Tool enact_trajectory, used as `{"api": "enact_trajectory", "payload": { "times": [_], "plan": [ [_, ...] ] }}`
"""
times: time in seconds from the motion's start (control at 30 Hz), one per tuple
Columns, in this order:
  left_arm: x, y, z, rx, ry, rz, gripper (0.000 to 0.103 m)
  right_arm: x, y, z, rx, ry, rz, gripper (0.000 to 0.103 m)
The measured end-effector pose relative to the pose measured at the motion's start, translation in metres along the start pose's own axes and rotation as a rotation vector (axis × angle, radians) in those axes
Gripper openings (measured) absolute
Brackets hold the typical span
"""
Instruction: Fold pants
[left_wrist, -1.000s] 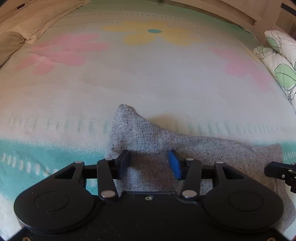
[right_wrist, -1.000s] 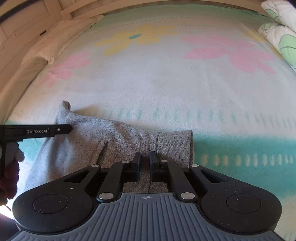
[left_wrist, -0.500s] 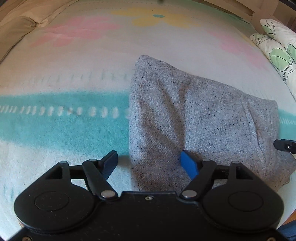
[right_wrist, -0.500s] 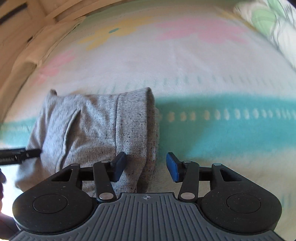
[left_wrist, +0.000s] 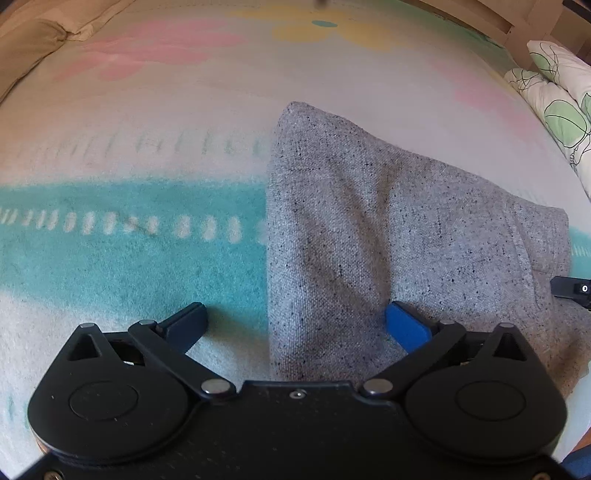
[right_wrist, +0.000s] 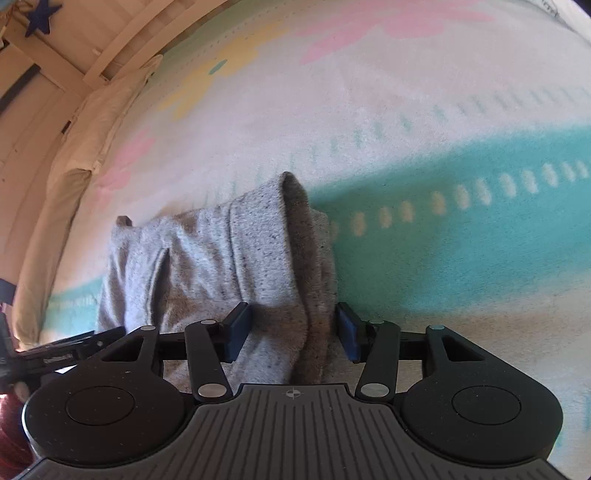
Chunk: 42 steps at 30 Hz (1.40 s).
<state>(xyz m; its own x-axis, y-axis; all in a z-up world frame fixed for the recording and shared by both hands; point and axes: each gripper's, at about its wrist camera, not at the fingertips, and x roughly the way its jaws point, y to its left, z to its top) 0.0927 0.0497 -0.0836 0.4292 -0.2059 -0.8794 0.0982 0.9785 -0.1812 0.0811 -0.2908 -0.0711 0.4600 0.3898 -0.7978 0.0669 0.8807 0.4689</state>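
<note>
Grey pants folded into a compact block, flat on a blanket with a teal band and pastel flowers. In the left wrist view, spread from 12 to 3 o'clock of the left claw; left folded edge falling between the spread jaws, blue right pad over the cloth, dark left pad over bare blanket at 9 o'clock. Left claw released, jaws just opened wider, gripping nothing. In the right wrist view, pants reaching from 9 to 12 o'clock of the right claw; right folded edge sitting between the jaws, pads standing off on either side, not pressing. Right claw released too, jaws just opened wider. Floral pillow at 2 o'clock in the left view; beige pillow at 10 o'clock. Wooden frame at 11 o'clock in the right view.
</note>
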Motion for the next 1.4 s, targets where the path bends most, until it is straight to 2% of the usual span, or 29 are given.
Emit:
{"api": "enact_trajectory", "payload": {
  "times": [0.17,0.2,0.23,0.3,0.33,0.37,0.53,0.67,0.8,0.93,1.0,1.03,1.13,1.17,1.3,1.33,1.4],
  "plan": [
    [0.005,-0.004,0.012,-0.030,0.013,0.005,0.102,0.002,0.012,-0.003,-0.066,0.004,0.013,0.046],
    [0.005,-0.004,0.013,-0.032,0.014,0.005,0.101,0.001,0.014,-0.004,-0.077,-0.001,0.011,0.042],
    [0.007,-0.007,0.015,-0.028,0.015,0.008,0.099,0.000,0.015,-0.005,-0.084,-0.001,0.021,0.032],
    [0.003,-0.012,0.015,-0.012,-0.006,-0.006,0.084,-0.004,0.018,-0.005,-0.085,-0.011,0.037,0.028],
    [0.000,-0.016,0.015,0.006,-0.014,-0.032,0.064,-0.005,0.021,-0.006,-0.107,-0.017,0.026,0.026],
    [-0.003,-0.020,0.015,0.019,-0.013,-0.046,0.058,-0.007,0.026,-0.008,-0.137,-0.027,0.010,0.026],
    [-0.005,-0.039,0.014,0.070,-0.037,0.022,0.049,-0.011,0.032,-0.012,-0.166,-0.047,-0.027,0.026],
    [-0.011,-0.036,0.014,0.061,-0.043,0.031,0.042,-0.009,0.033,-0.011,-0.167,-0.050,-0.043,0.026],
    [-0.009,-0.037,0.013,0.073,-0.040,0.047,0.042,-0.006,0.038,-0.011,-0.186,-0.050,-0.070,0.026],
    [-0.001,-0.047,0.010,0.091,-0.048,0.080,0.058,-0.004,0.038,-0.011,-0.173,-0.048,-0.071,0.027],
    [0.002,-0.051,0.008,0.104,-0.063,0.104,0.061,-0.004,0.036,-0.010,-0.165,-0.047,-0.066,0.027],
    [0.002,-0.051,0.007,0.113,-0.069,0.121,0.065,-0.004,0.035,-0.010,-0.160,-0.047,-0.064,0.027],
    [0.004,-0.053,0.008,0.121,-0.069,0.202,0.088,-0.004,0.034,-0.010,-0.153,-0.046,-0.061,0.028],
    [0.005,-0.051,0.009,0.112,-0.063,0.200,0.089,-0.004,0.033,-0.010,-0.150,-0.046,-0.062,0.028],
    [0.008,-0.032,0.016,0.002,-0.012,0.116,0.085,-0.002,0.031,-0.009,-0.130,-0.040,-0.065,0.038],
    [0.008,-0.027,0.018,-0.024,-0.003,0.072,0.076,-0.001,0.029,-0.009,-0.113,-0.039,-0.067,0.043],
    [0.006,-0.022,0.021,-0.041,0.001,0.002,0.061,0.002,0.021,-0.009,-0.058,-0.033,-0.045,0.045]
  ]
}}
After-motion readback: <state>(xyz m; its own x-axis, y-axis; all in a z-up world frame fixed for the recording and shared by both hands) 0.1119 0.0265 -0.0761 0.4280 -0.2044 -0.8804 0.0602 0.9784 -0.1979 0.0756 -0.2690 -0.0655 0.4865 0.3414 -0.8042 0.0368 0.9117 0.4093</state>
